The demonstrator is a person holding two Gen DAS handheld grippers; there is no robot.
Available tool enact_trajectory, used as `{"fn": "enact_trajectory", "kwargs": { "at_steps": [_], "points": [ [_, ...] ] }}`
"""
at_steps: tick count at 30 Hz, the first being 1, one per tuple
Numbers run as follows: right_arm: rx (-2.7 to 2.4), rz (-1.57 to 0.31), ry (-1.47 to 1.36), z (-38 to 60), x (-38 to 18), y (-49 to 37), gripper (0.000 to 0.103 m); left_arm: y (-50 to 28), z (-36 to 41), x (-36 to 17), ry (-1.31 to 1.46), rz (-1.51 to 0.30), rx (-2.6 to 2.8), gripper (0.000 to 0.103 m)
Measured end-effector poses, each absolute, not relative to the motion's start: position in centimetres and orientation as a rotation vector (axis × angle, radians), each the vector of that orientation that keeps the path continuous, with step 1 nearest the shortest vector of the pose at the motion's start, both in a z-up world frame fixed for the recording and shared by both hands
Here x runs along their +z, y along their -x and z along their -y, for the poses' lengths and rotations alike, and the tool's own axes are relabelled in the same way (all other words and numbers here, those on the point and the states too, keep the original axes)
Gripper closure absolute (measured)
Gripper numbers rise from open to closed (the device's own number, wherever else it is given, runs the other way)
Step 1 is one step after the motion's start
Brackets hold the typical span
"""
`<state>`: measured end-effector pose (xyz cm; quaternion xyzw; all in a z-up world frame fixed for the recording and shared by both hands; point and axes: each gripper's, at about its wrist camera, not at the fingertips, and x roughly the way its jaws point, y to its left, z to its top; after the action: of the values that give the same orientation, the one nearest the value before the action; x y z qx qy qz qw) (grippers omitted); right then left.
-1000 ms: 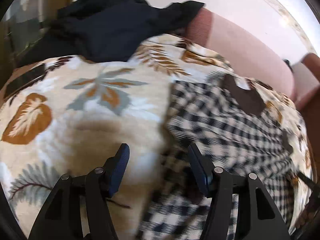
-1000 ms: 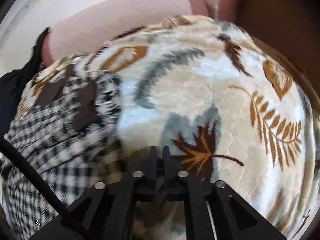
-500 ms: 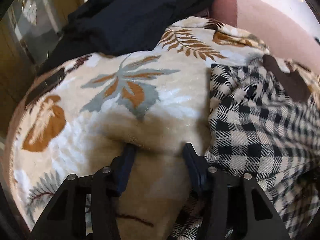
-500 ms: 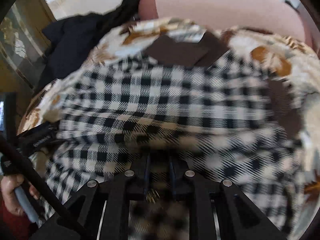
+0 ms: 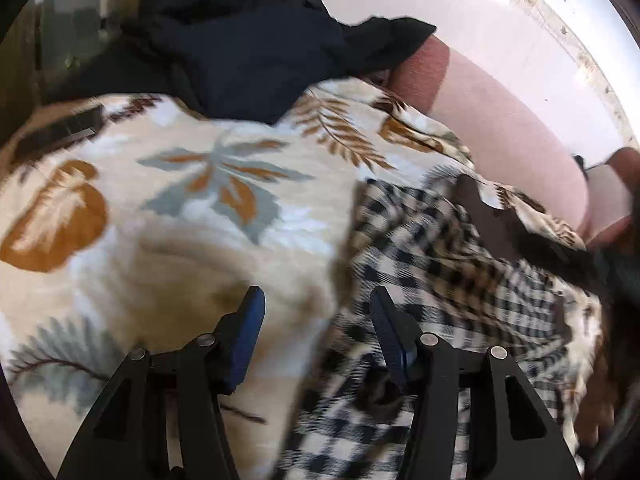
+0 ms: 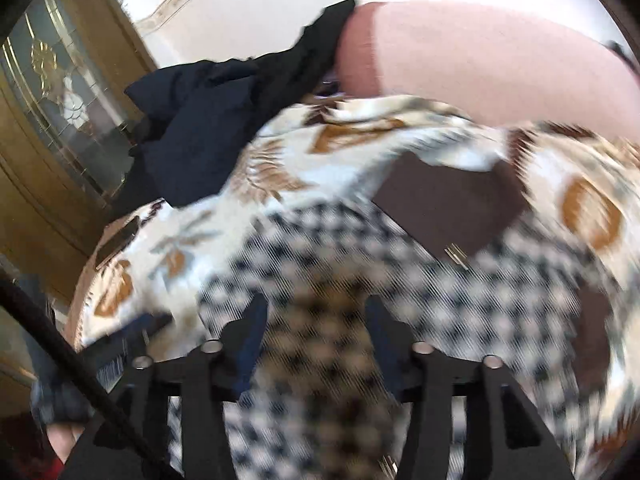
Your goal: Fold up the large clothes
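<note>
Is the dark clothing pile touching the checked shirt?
Apart. In the left wrist view, the dark clothing pile lies far from the checked shirt, and a wide stretch of leaf-print blanket separates them.

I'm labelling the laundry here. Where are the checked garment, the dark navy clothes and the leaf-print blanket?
checked garment (image 5: 432,256): left wrist view, on its black-and-white checks.
dark navy clothes (image 5: 248,52): left wrist view, middle of the heap.
leaf-print blanket (image 5: 168,208): left wrist view, bare cream part beside the grey-orange leaf.
</note>
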<state>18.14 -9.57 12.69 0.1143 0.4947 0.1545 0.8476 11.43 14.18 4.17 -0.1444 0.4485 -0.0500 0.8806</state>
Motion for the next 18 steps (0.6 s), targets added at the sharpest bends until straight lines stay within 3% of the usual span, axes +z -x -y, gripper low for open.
{"fn": "enact_trajectory", "kwargs": {
  "at_steps": [6, 11, 12, 14, 15, 16, 18],
  "points": [
    [0.389, -1.241, -0.155, 4.8, 8.9, -27.5, 0.04, -11.8, -12.8, 2.6, 0.314, -1.023, -0.165, 0.05],
    [0.487, -1.484, -0.178, 3.1, 3.8, -29.0, 0.042, -11.7, -11.9, 1.8, 0.291, -1.047, -0.178, 0.05],
    [0.504, -1.474, -0.174, 2.8, 3.9, -28.7, 0.046, -11.7, -11.9, 1.7, 0.288, -1.046, -0.177, 0.05],
    [0.571, -1.439, -0.145, 1.2, 5.0, -27.8, 0.071, -11.6, -11.8, 1.5, 0.284, -1.047, -0.169, 0.05],
    [0.583, -1.425, -0.13, 0.7, 5.4, -27.5, 0.078, -11.6, -11.8, 1.5, 0.285, -1.048, -0.166, 0.05],
    [0.611, -1.411, -0.12, 0.0, 6.0, -27.3, 0.094, -11.6, -11.8, 1.5, 0.284, -1.049, -0.162, 0.05],
    [0.655, -1.377, -0.106, -1.5, 7.1, -27.2, 0.096, -11.4, -12.0, 1.7, 0.283, -1.043, -0.148, 0.05]
  ]
}}
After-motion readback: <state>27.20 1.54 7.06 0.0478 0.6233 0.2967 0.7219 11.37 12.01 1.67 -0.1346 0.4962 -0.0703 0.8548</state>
